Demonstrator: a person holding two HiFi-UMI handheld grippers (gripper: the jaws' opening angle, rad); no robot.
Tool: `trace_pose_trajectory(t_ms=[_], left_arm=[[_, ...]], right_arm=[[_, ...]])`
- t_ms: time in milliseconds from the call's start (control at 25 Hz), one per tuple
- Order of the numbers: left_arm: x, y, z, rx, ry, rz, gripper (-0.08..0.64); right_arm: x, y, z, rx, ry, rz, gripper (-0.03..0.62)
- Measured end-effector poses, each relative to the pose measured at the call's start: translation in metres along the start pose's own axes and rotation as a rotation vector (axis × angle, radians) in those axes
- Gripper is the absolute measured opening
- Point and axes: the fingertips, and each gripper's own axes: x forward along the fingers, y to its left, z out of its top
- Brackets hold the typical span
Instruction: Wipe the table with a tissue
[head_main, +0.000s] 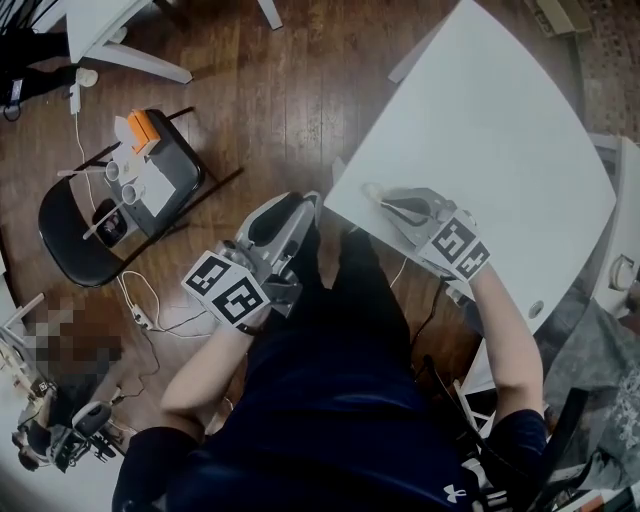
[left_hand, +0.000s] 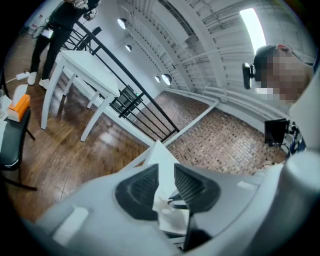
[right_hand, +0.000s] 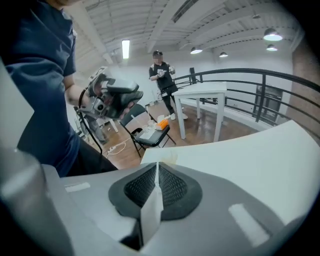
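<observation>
Two grips on tissue (left_hand: 170, 215): left tongs (left_hand: 166, 170), right tongs (right_hand: 157, 166) over table (right_hand: 260, 160).

White surface (head_main: 500, 130) fills the upper right, standing on the wooden floor (head_main: 270, 90), with a small round dark mark (head_main: 535, 308) by its near edge toward the right corner. At the near left corner the right claw (head_main: 385, 200) sits low, a tissue (right_hand: 151, 207) pinched flat, contact with the top hard to call. Beyond that corner, a black folding chair (head_main: 75, 240) and a white cable (head_main: 150, 300) are on the floor.

a flat tissue (right_hand: 151, 210) sits clamped edge-on over the white table (head_main: 500, 130), a crumpled tissue (left_hand: 170, 212) clamped just off it.
</observation>
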Motion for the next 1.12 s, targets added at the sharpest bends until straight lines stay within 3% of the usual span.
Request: trace_pose_trajectory(t_ms=[240, 480, 720, 920, 1120], left_arm=[[0.008, -0.019, 0.014, 0.026, 0.018, -0.079, 0.095], [0.009, -0.05, 0.026, 0.068, 0.065, -0.202, 0.095], [0.009, -0.091, 0.035, 0.109, 0.097, -0.361, 0.095], [0.01, -0.125, 0.029, 0.134, 0.166, -0.458, 0.095], [0.009, -0.163, 0.013, 0.168, 0.214, -0.537, 0.095]], right_arm=[[-0.044, -0.007, 0.03, 0.182, -0.181, -0.11, 0.018], [-0.096, 0.015, 0.072, 0.385, -0.433, -0.227, 0.018], [-0.17, 0.043, 0.102, 0.571, -0.754, -0.438, 0.018], [-0.229, 0.075, 0.1, 0.705, -1.011, -0.637, 0.018], [-0.271, 0.114, 0.089, 0.736, -1.145, -0.765, 0.018]])
